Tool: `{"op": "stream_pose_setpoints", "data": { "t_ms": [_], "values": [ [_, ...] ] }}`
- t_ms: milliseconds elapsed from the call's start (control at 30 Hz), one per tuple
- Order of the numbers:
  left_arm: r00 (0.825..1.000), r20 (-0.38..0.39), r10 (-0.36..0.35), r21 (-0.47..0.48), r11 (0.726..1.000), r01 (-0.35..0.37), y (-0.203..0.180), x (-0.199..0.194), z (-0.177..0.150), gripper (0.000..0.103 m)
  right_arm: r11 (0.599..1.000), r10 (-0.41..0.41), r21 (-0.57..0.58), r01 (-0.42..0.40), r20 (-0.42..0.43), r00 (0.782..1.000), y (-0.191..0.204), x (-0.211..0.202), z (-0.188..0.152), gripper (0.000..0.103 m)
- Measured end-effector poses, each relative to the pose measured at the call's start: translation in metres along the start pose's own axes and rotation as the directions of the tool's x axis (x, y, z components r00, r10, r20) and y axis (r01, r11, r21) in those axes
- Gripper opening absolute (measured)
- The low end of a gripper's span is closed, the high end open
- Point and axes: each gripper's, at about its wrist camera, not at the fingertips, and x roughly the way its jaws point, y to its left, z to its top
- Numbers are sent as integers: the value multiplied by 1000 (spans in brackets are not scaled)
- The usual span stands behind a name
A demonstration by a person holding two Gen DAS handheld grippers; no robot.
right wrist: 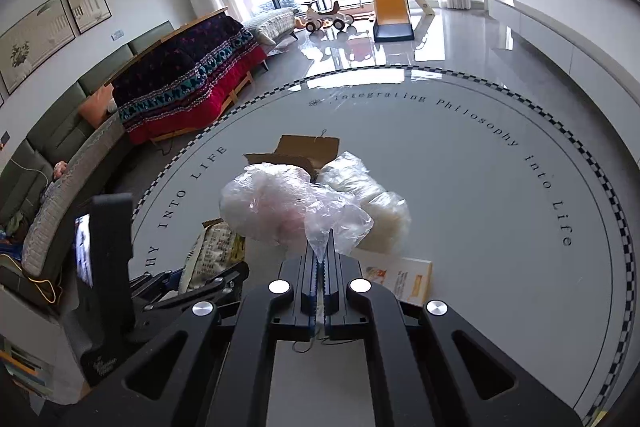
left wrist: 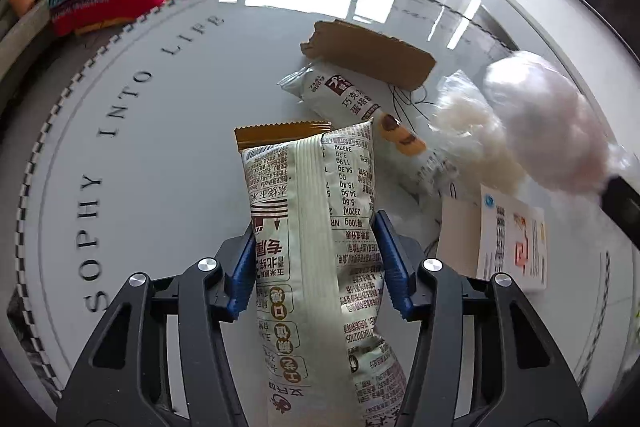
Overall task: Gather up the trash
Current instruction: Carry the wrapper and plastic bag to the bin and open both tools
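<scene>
My left hand-held gripper (left wrist: 316, 263) clamps a cream printed snack wrapper (left wrist: 316, 227); my right hand-held gripper (right wrist: 320, 259), fully closed, pinches a clear crumpled plastic bag (right wrist: 280, 207) just ahead. That thin film could slip free.

- On the round table (left wrist: 152, 155), the litter lies in a cluster toward the right of the left wrist view.
- A snack packet (left wrist: 316, 227) sits between the left gripper's (left wrist: 316, 251) fingers, its far end over the tabletop.
- Beyond it lies a second wrapper (left wrist: 352, 111), its far end under a cardboard scrap (left wrist: 372, 55).
- Right of the wrapper, a plastic bag (right wrist: 288, 207) hangs from the right gripper (right wrist: 320, 259), above a paper card (left wrist: 512, 243).
- Behind the table stands a blanket-draped bench (right wrist: 188, 87); further back, a toy slide (right wrist: 390, 3).
</scene>
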Motion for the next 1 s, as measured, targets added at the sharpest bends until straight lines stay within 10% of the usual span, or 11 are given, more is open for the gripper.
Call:
{"op": "stream_pose_setpoints", "data": {
  "t_ms": [567, 1000],
  "values": [
    [993, 119, -13, -39, 999, 18, 86, -81, -40, 53, 994, 41, -103, -44, -33, 999, 105, -9, -25, 2],
    [974, 181, 139, -233, 968, -95, 217, -148, -98, 53, 933, 217, -259, -249, -146, 965, 250, -10, -76, 2]
  ]
}}
